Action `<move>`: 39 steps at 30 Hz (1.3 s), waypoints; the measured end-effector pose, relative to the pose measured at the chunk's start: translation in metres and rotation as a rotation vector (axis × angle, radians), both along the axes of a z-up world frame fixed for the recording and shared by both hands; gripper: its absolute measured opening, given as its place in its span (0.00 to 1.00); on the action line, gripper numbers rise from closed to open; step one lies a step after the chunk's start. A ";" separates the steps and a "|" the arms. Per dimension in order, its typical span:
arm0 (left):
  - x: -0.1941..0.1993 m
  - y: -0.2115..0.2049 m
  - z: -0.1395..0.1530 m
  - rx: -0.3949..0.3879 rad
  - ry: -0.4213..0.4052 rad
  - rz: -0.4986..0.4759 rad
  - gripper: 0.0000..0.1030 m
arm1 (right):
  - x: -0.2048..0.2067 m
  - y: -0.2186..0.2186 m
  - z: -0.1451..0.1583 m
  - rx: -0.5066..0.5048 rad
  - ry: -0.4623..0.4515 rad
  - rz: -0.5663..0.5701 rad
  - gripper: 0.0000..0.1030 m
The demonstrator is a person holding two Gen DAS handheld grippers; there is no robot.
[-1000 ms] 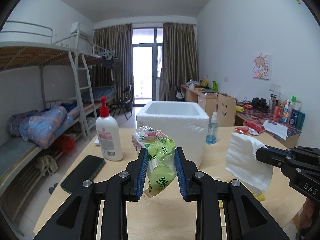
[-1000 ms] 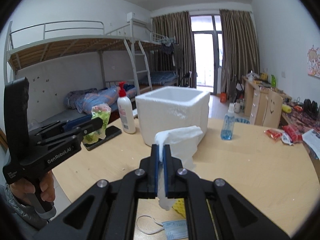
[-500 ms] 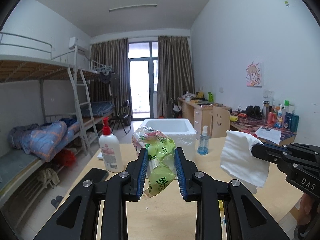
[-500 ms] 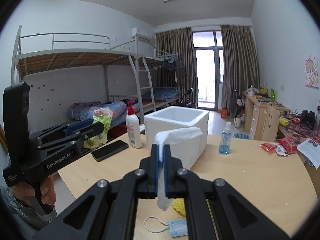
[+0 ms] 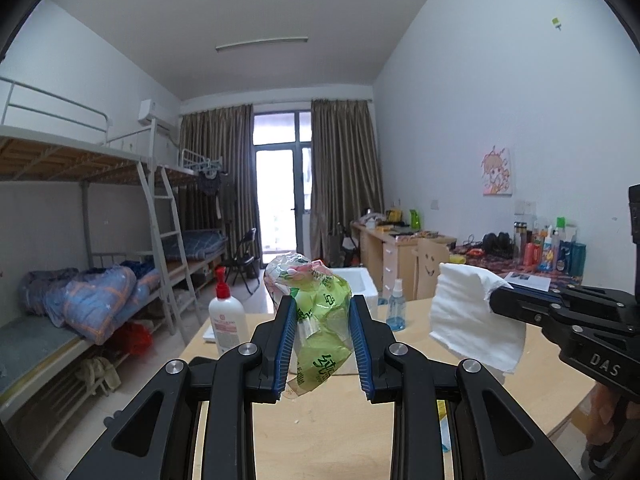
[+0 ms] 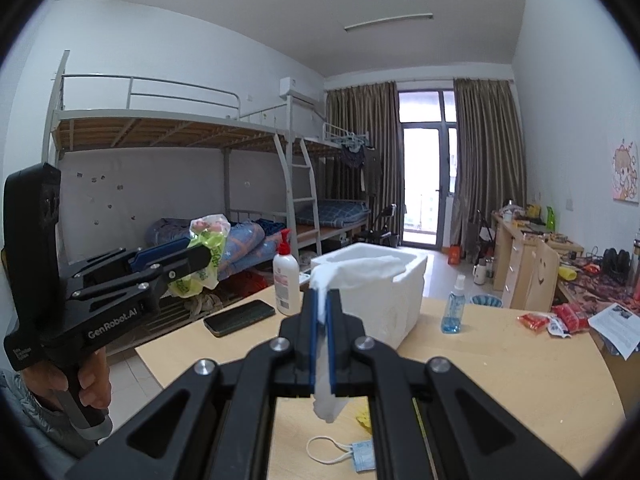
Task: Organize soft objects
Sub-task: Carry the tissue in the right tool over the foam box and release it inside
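grips look sound, left gripper [image 5: 323, 334] pinching the green plastic bag [image 5: 316, 320], right gripper [image 6: 320, 334] clamped on the white tissue [image 6: 352, 270]; carry both level, probably to the foam box [image 6: 394, 304], then release.

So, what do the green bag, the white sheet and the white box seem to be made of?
Green bag: thin glossy plastic film, crinkled, partly see-through. White sheet: probably soft tissue or paper towel, matte, folding limply. White box: likely foam, with thick matte grainy walls.
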State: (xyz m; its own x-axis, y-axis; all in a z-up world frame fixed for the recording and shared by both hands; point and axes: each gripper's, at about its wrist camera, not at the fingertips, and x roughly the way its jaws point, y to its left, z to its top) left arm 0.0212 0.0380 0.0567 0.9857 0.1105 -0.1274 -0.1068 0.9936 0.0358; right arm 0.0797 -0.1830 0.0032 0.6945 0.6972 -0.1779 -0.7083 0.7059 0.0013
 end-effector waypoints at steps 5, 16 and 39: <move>0.000 -0.001 0.012 0.011 -0.019 -0.011 0.28 | 0.001 0.001 0.015 0.015 -0.022 0.023 0.06; 0.032 0.018 0.032 -0.017 -0.011 -0.034 0.28 | 0.027 0.012 0.037 0.002 -0.072 0.056 0.06; 0.134 0.045 0.039 -0.010 0.058 -0.061 0.28 | 0.127 0.050 0.047 -0.046 -0.016 0.052 0.06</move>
State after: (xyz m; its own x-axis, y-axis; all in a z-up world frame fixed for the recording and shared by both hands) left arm 0.1549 0.0828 0.0952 0.9814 0.0491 -0.1857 -0.0442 0.9986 0.0305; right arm 0.2068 -0.1335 0.0504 0.6602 0.7240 -0.1999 -0.7440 0.6668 -0.0420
